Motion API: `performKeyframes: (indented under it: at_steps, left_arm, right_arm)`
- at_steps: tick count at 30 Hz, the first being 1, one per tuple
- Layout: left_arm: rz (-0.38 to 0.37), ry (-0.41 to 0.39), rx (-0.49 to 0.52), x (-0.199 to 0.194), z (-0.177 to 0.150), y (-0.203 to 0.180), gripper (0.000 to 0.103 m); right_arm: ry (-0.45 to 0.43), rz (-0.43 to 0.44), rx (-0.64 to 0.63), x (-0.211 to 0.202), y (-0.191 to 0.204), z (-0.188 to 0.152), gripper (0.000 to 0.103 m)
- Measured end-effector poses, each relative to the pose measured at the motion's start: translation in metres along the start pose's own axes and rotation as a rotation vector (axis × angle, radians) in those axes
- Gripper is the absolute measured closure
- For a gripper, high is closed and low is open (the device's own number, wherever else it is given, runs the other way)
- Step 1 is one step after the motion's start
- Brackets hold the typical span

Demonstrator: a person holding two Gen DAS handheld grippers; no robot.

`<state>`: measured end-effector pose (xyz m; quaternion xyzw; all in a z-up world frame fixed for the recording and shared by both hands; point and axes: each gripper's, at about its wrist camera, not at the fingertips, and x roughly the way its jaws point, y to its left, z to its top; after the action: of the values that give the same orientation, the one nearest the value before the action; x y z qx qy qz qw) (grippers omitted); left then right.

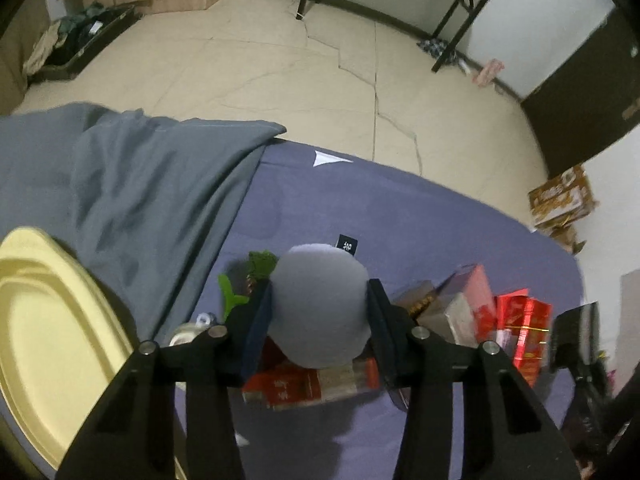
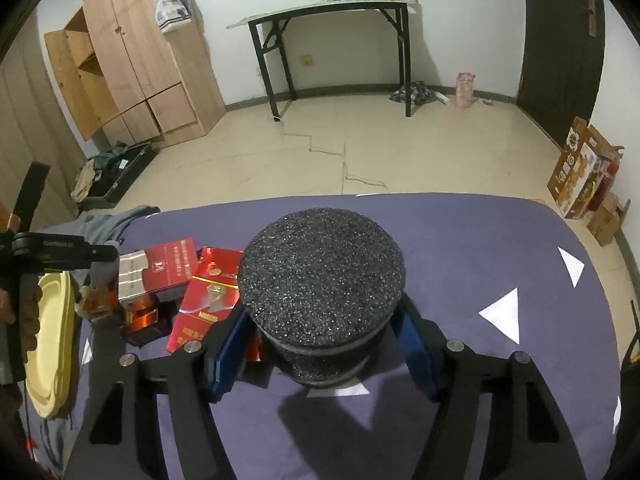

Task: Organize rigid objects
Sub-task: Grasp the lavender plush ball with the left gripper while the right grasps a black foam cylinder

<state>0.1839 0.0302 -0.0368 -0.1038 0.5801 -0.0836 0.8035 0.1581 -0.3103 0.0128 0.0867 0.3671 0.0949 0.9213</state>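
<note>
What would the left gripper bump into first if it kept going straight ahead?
The left gripper is shut on a grey disc. Straight ahead lies the purple sheet, past the red boxes below. Depth is hard to judge.

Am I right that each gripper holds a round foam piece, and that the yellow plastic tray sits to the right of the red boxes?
Not quite: the yellow plastic tray sits left of the red boxes, as the right wrist view shows. The left gripper and right gripper each hold a round foam piece.
</note>
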Motion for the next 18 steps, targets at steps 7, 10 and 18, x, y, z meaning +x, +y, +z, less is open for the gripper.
performKeyframes:
  at_steps: [7,10,18]
  left_arm:
    - [0.004,-0.051,-0.022,-0.071,-0.014,0.034,0.055]
    - [0.02,-0.085,-0.068,-0.108,-0.022,0.069,0.055]
    - [0.108,-0.147,-0.147,-0.173,-0.042,0.166,0.055]
  right_arm:
    - [-0.075,-0.026,-0.011,-0.043,-0.006,0.003,0.036]
    - [-0.114,0.014,-0.015,-0.068,0.006,0.006,0.036]
    - [-0.106,0.259,-0.166,-0.114,0.124,-0.003,0.036]
